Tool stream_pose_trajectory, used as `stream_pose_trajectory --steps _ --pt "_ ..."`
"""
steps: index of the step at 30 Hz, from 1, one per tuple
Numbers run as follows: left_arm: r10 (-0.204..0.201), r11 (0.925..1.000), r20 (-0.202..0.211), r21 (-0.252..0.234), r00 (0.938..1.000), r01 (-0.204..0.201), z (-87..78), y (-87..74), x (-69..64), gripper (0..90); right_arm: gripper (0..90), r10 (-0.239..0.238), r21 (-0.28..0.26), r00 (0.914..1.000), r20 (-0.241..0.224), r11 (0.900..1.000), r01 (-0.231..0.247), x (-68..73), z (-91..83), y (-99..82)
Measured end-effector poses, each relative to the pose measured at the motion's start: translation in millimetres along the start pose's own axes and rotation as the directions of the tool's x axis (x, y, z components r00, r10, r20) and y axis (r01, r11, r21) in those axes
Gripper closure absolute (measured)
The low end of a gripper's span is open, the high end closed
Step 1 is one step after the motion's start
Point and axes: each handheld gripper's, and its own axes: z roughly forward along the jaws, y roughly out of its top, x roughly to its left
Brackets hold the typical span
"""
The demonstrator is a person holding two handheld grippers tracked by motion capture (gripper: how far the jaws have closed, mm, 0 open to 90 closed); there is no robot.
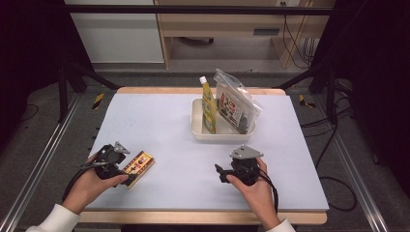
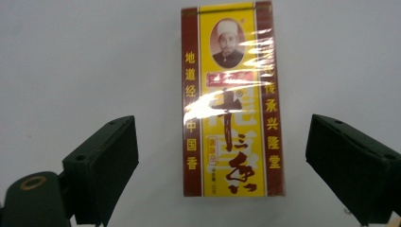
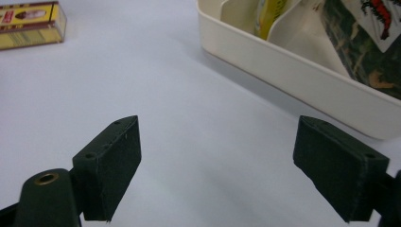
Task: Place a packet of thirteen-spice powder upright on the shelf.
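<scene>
Box (image 2: 231, 99) flat on tabletop (image 1: 164, 121), between my left gripper (image 2: 222, 165) jaws, wide apart, not touching. Looks light, stiff, film-wrapped so slippery; I'd pinch the long sides mid-length. Right gripper (image 3: 217, 165) also apart, empty

Your left gripper (image 1: 126, 178) is a compact black body topped by a small grey three-cornered plate, and your right gripper (image 1: 220, 173) is the same build, its grey plate larger in the high view and dotted with small holes. A black cable trails from each one back along your forearm. You wear white sleeves (image 1: 54, 218), their cuffs showing at both wrists. Seen up close, the jaws are thick, matte black blocks with squared faces and slightly scuffed edges, each carrying two small screw holes, and a brass-ringed hole sits at the base of the left-hand block.
</scene>
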Motion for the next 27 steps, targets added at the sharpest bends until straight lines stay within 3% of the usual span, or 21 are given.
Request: stream_pose_trajectory --steps 4,8,12,17,21,27 --pt "0.024 0.9979 0.018 0.060 0.9996 -0.025 6.8 -0.1 1.5 11.4 16.6 -0.023 0.009 0.9997 0.003 0.9997 0.023 3.1 2.2 -0.8" --pt "0.028 0.9968 0.032 0.073 0.9991 -0.030 11.0 0.3 1.7 14.7 16.8 -0.017 0.044 0.9999 -0.003 0.9989 0.017 3.3 6.5 -3.8" --pt "0.037 0.9952 0.029 0.090 0.9989 -0.040 14.5 2.5 0.4 18.8 16.9 -0.020 0.048 0.9998 -0.007 0.9986 0.021 4.2 8.4 -4.2" --pt "0.043 0.9921 0.057 0.115 0.9974 -0.049 20.5 4.7 -0.2 24.2 16.9 -0.037 0.058 0.9992 -0.018 0.9976 0.038 5.1 9.8 -5.2" --pt "0.061 0.9862 0.055 0.150 0.9966 -0.069 26.7 6.5 -2.8 28.4 17.1 -0.035 0.069 0.9990 -0.027 0.9969 0.037 6.5 13.3 -6.0" --pt "0.073 0.9889 0.052 0.126 0.9960 -0.079 24.8 6.8 -3.7 31.7 17.1 -0.051 0.061 0.9979 -0.041 0.9967 0.054 9.4 12.3 -3.8"
